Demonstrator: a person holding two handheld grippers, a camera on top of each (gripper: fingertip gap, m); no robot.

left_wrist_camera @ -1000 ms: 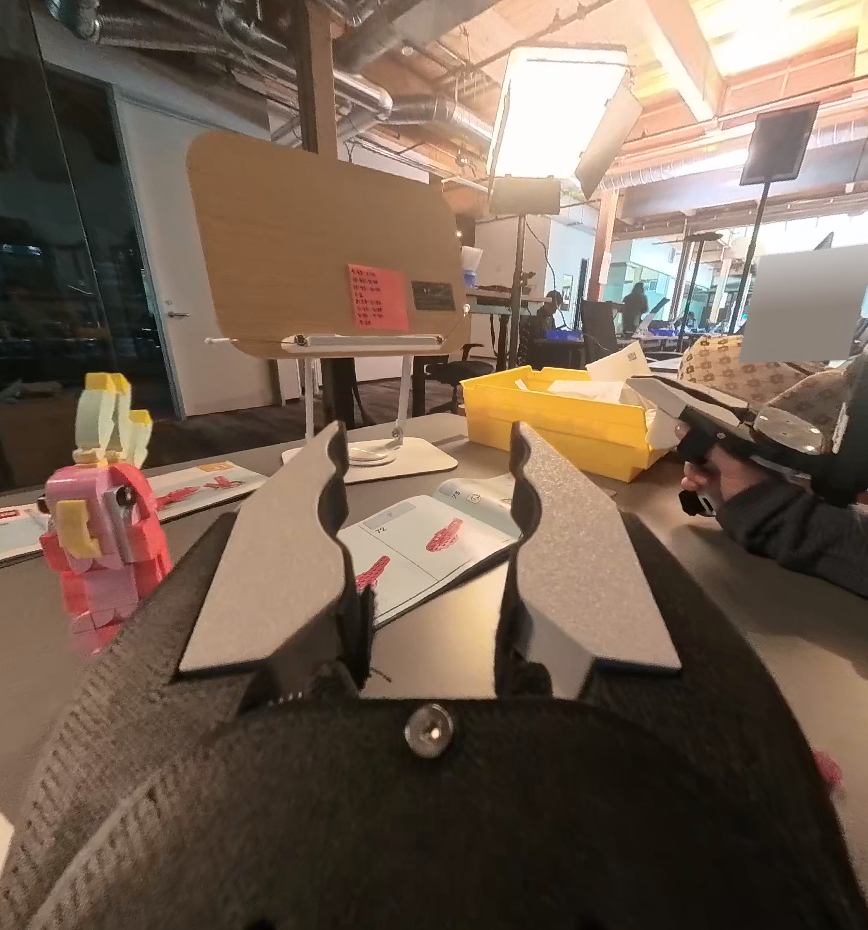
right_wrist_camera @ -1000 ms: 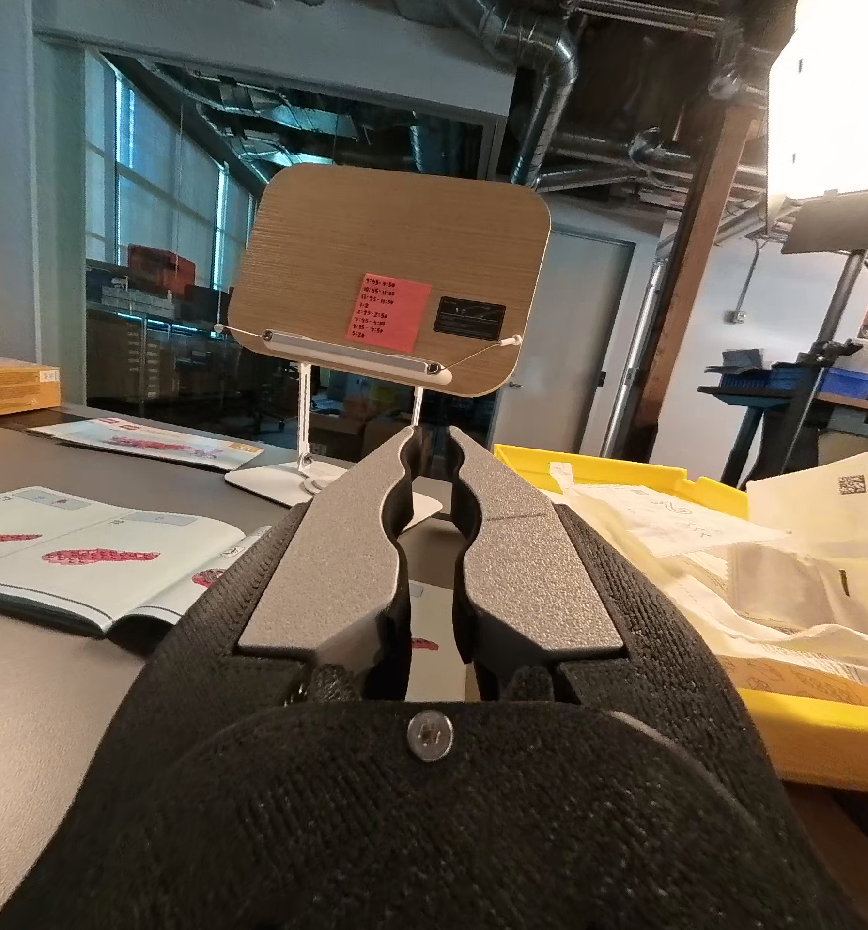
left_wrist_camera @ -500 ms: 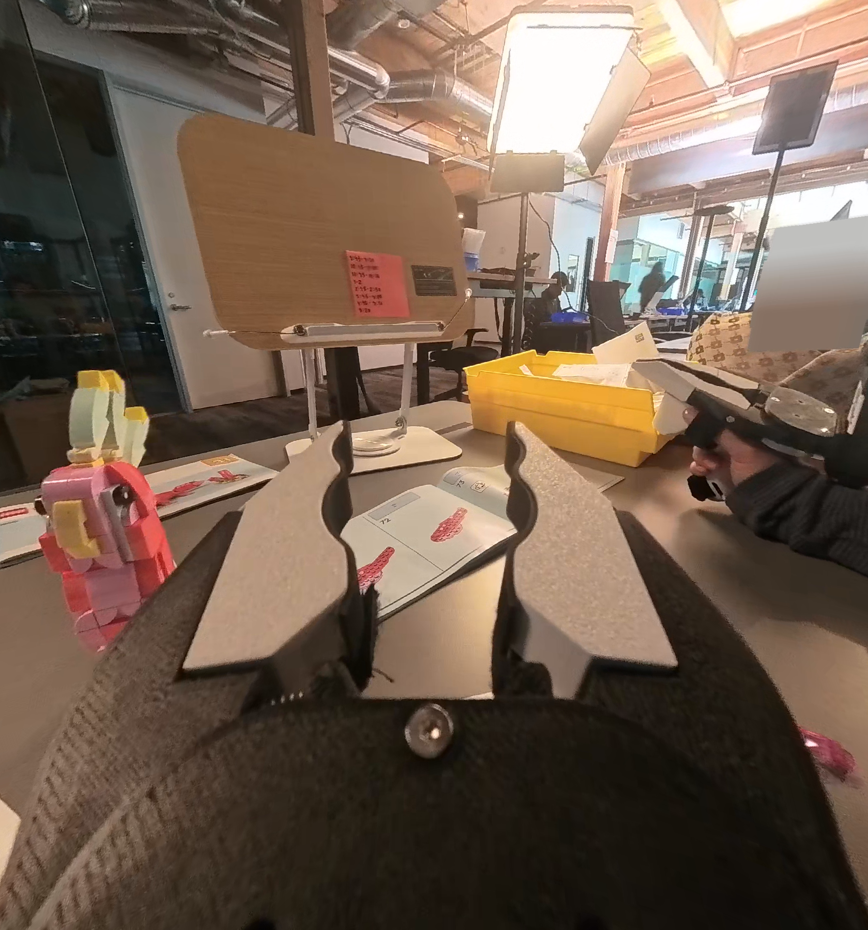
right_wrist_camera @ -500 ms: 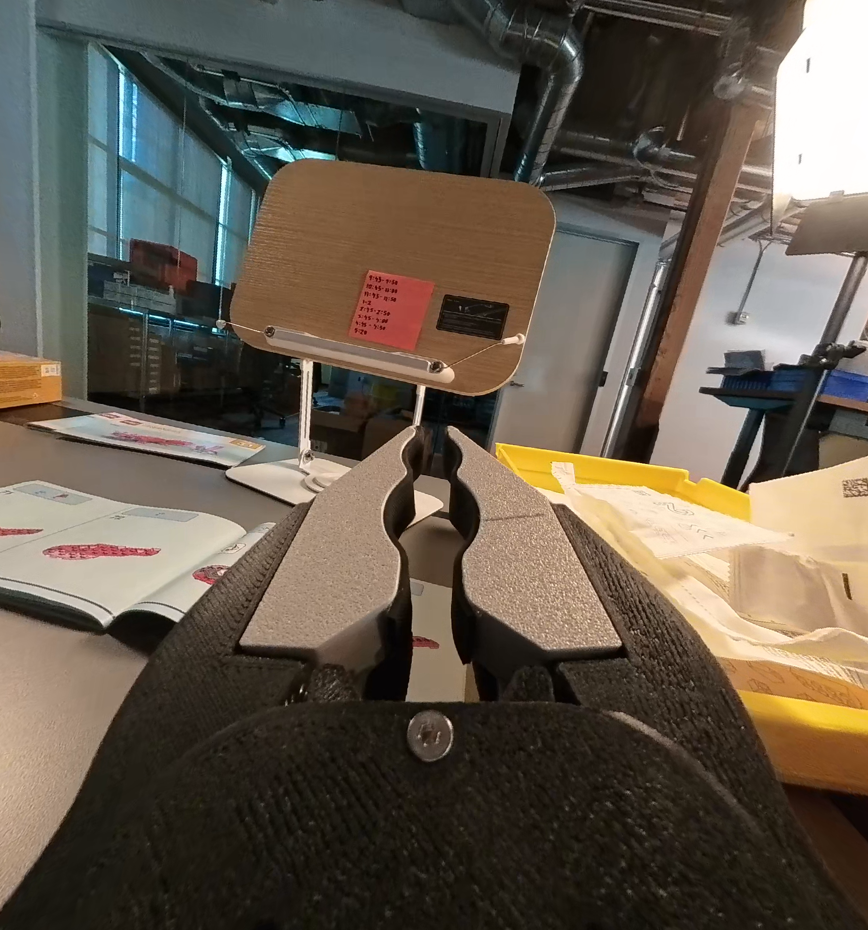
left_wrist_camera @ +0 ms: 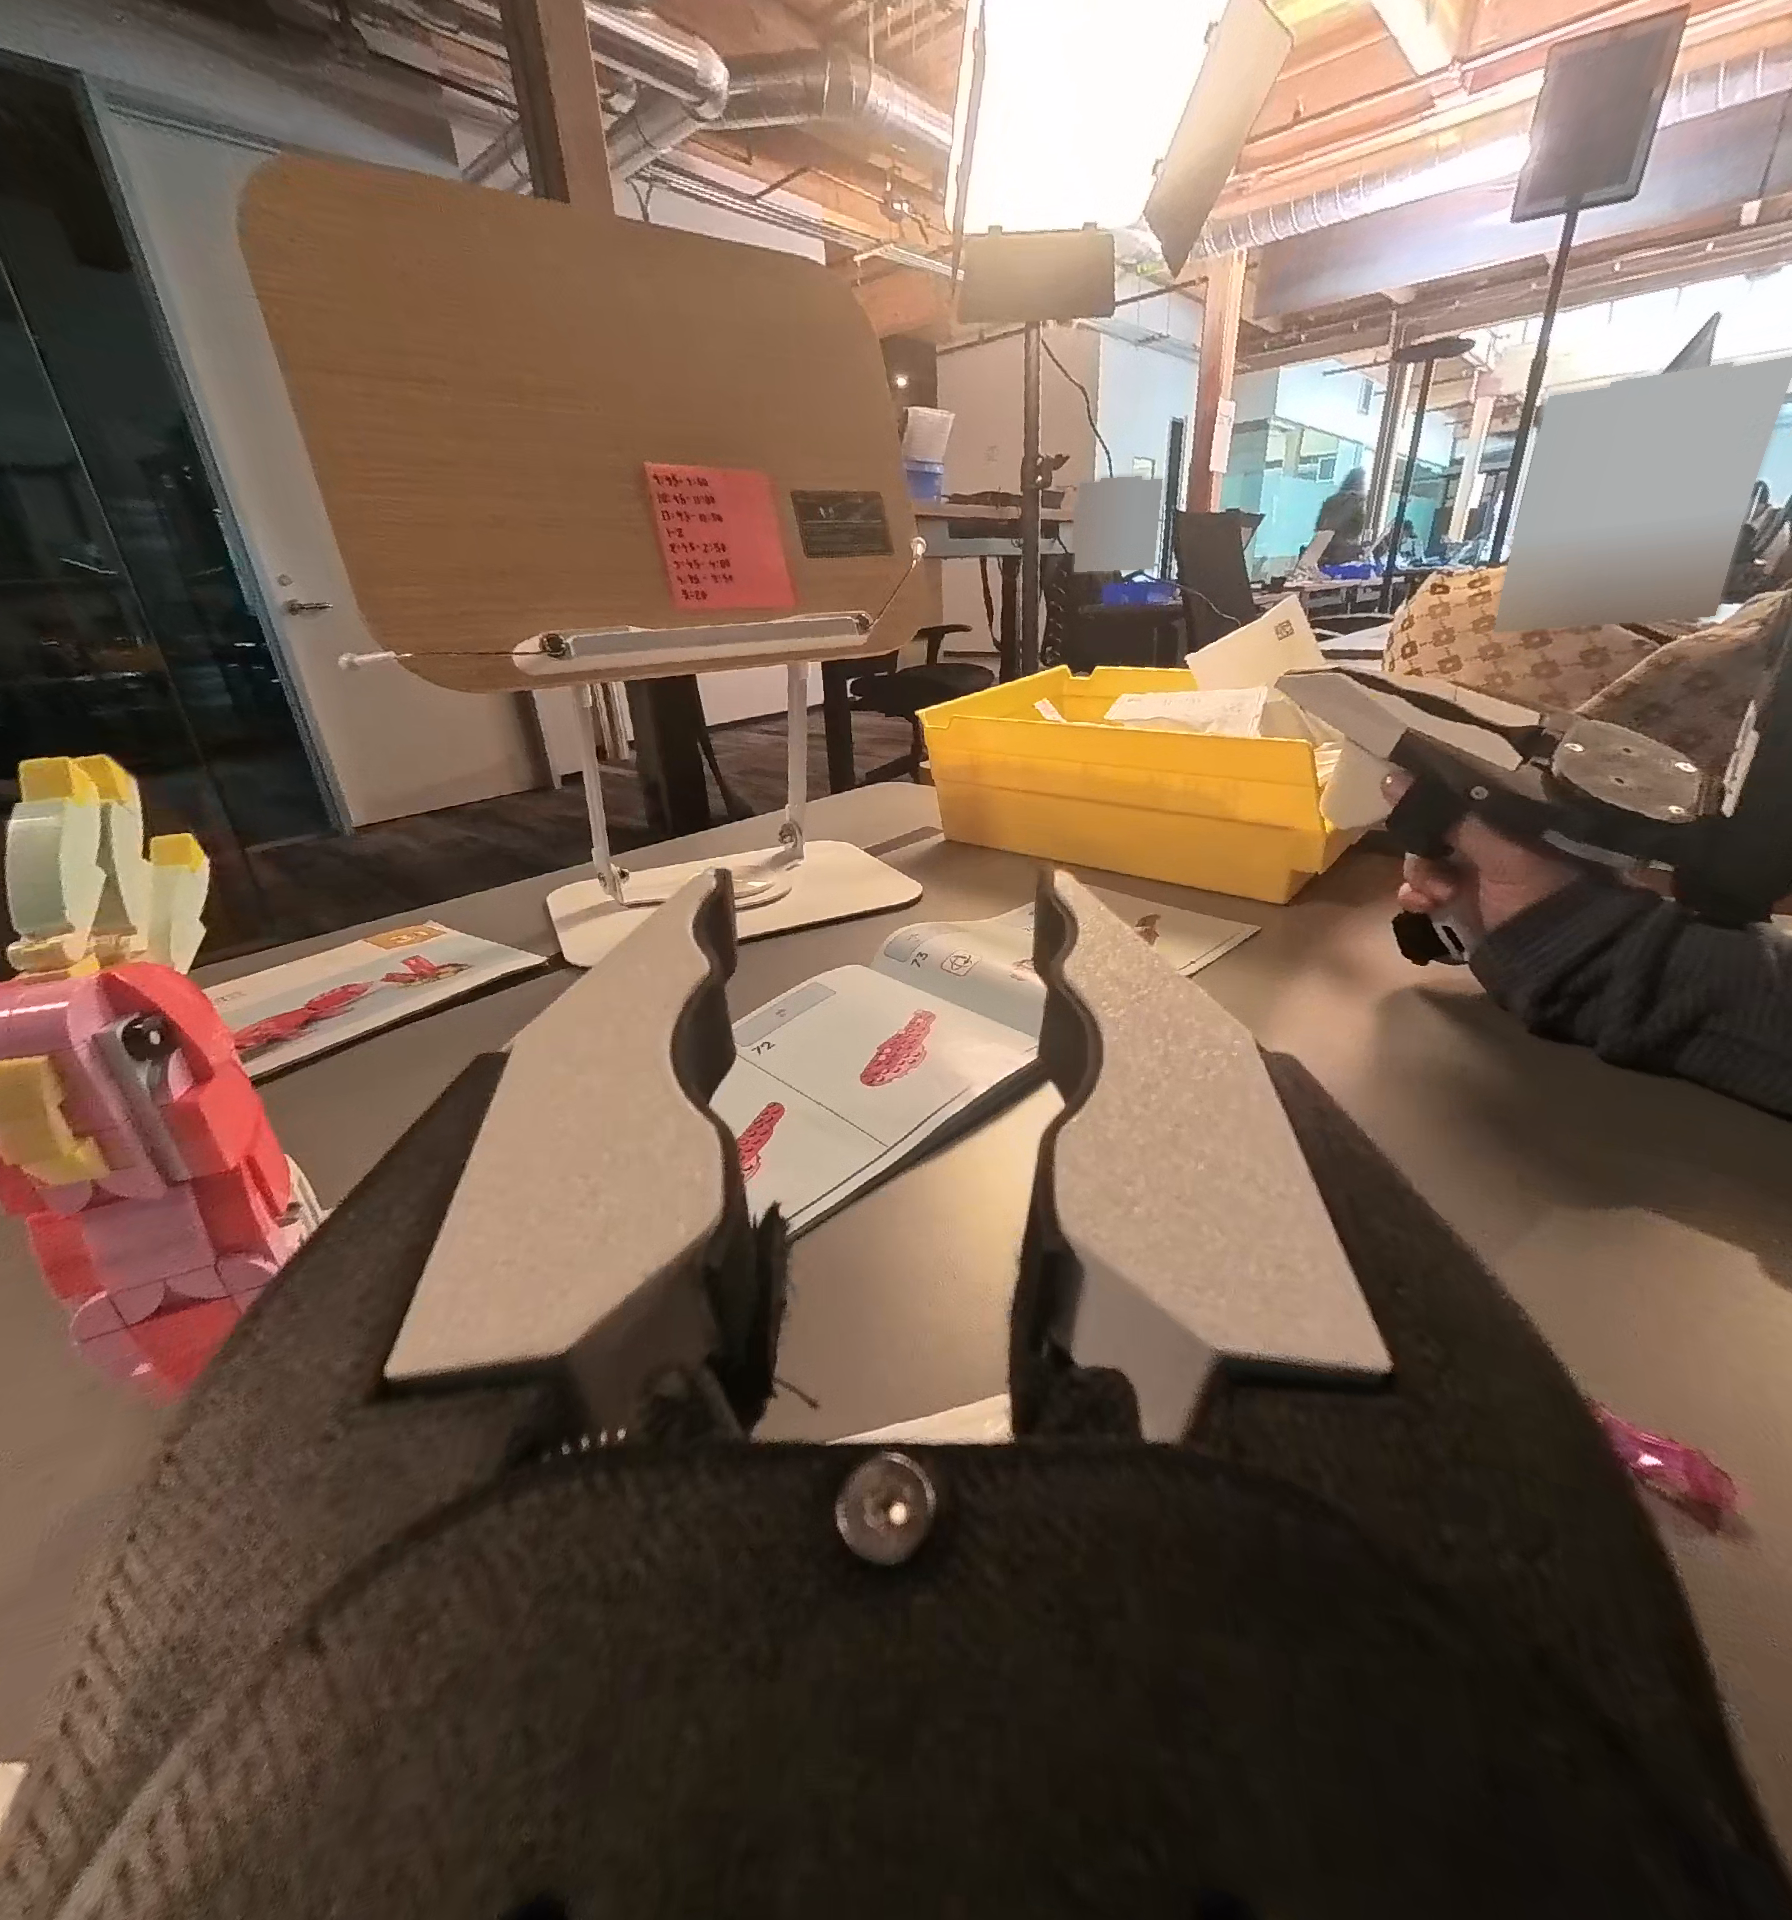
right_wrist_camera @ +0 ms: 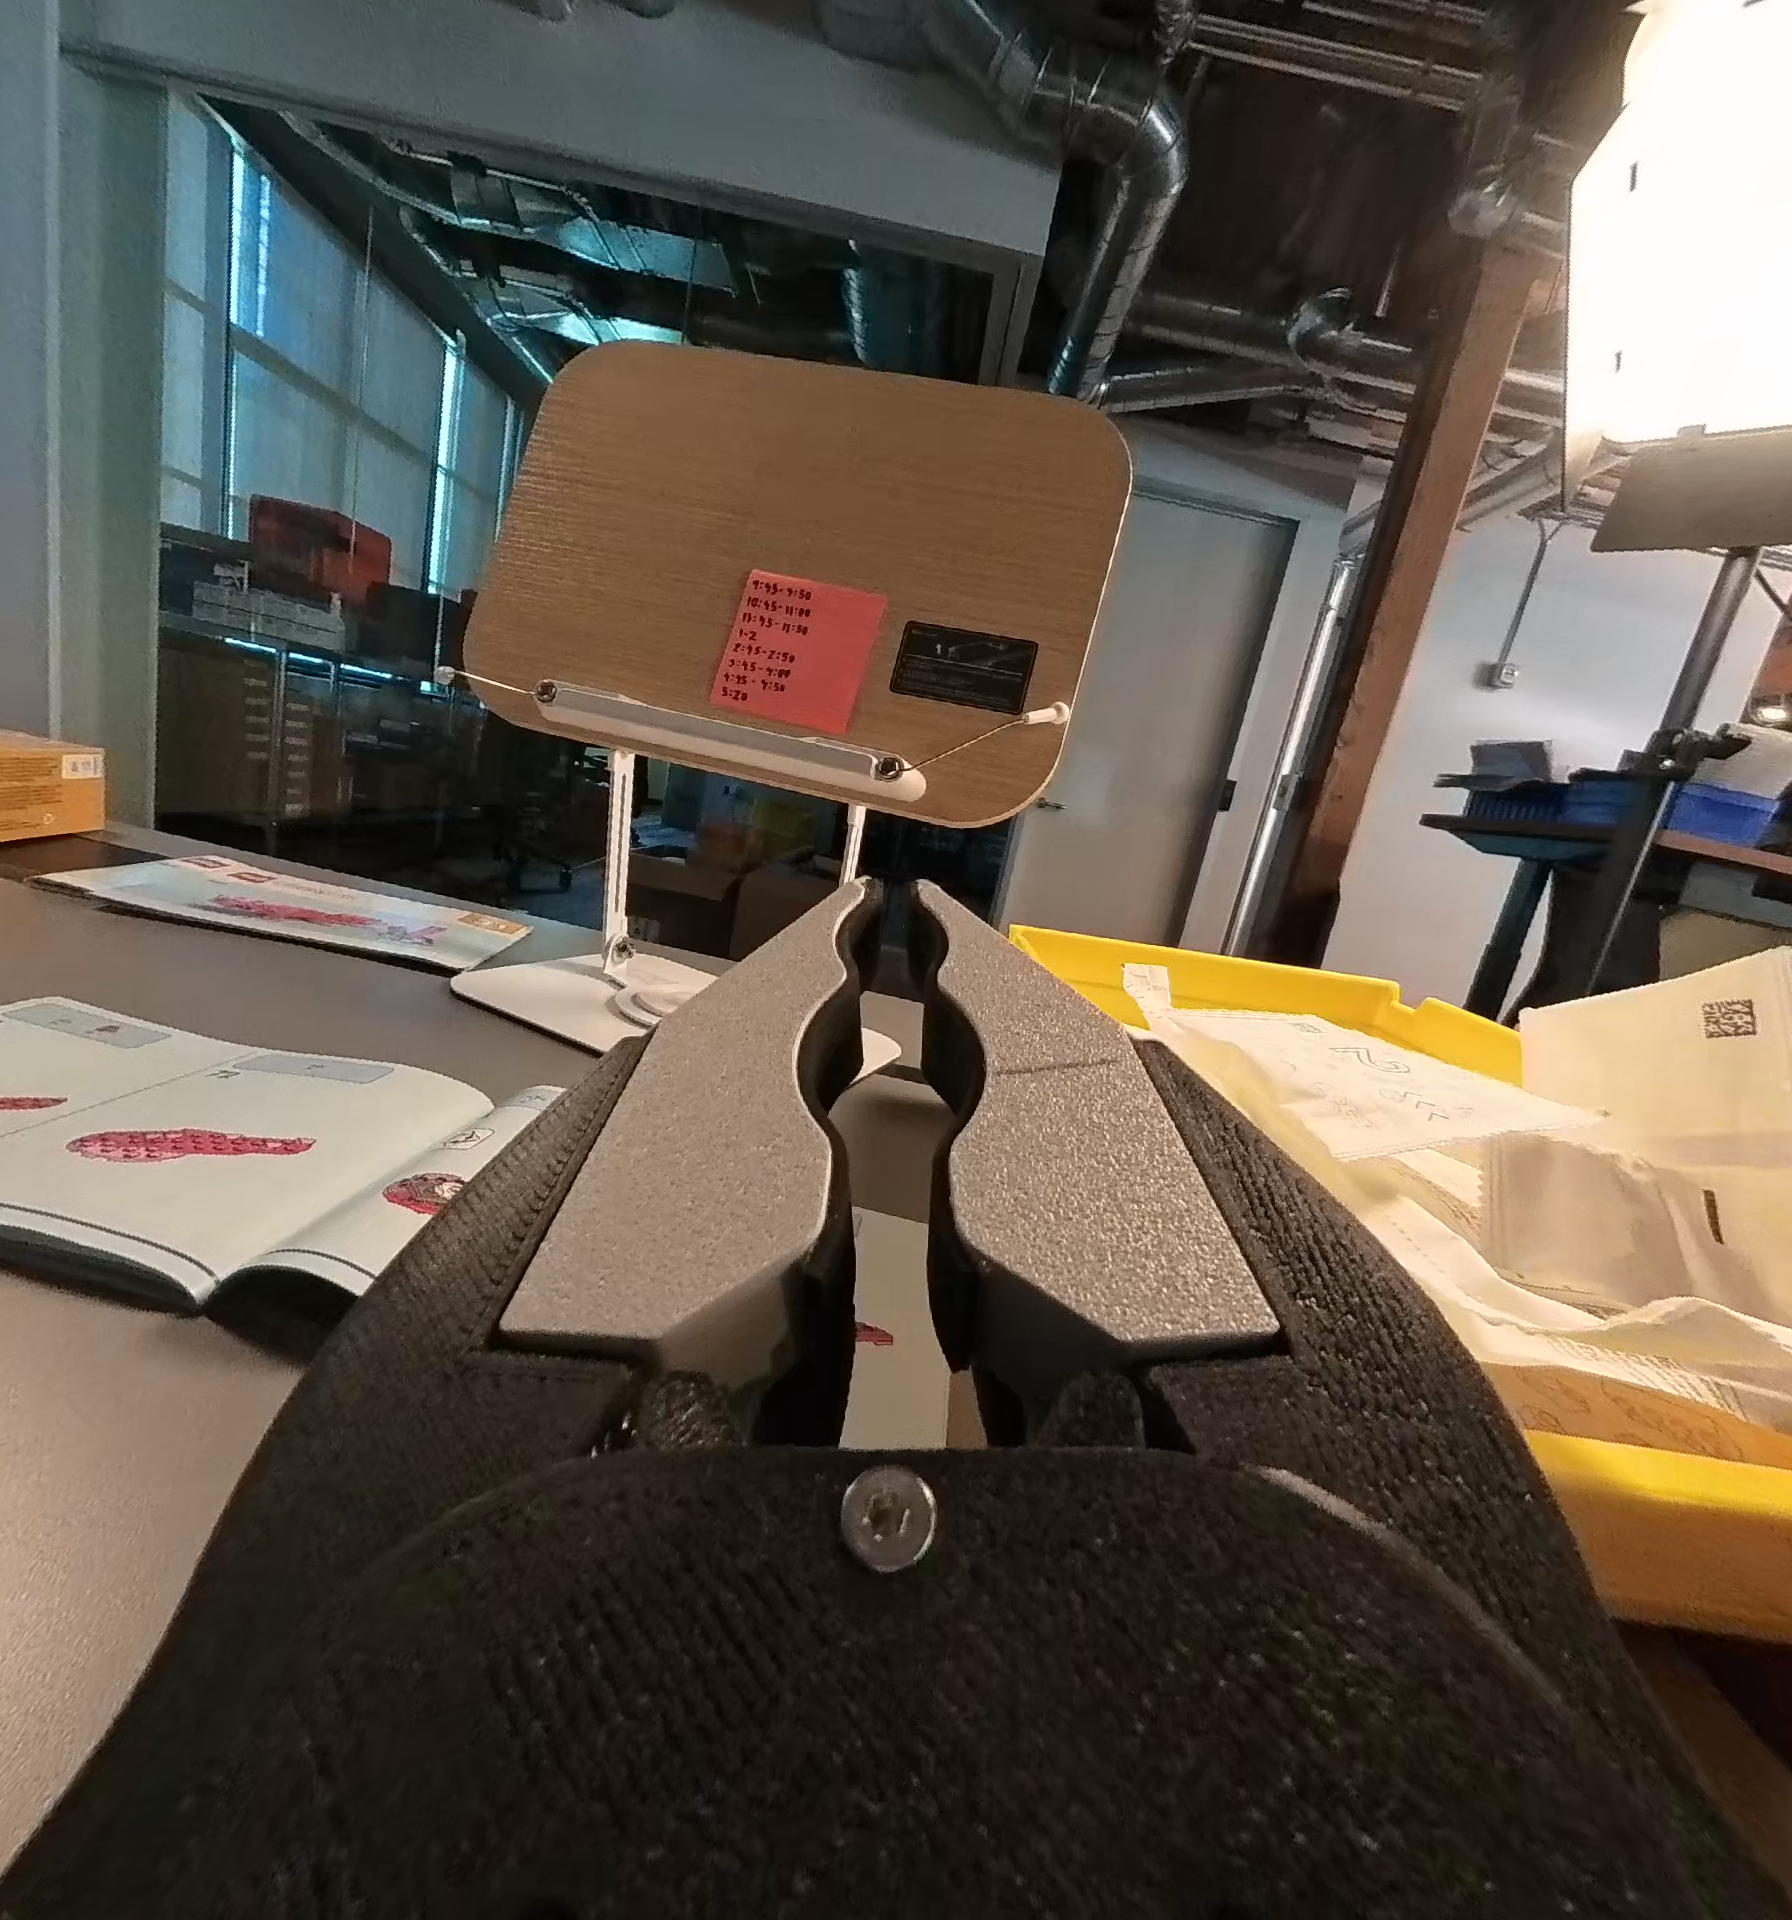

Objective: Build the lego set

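Jaws of the left gripper (left_wrist_camera: 884,914) stand spread and hold nothing, above an open instruction booklet (left_wrist_camera: 871,1060) lying flat on the table (left_wrist_camera: 1391,1195); its thin, limp pages would likely lift best by an edge. Left of the booklet stands a pink brick-built bird (left_wrist_camera: 113,1101). Beyond the booklet, a wooden book stand (left_wrist_camera: 580,436). Right of it, the right gripper (right_wrist_camera: 897,894), jaws nearly together and empty, reaches beside a yellow bin (left_wrist_camera: 1131,800).
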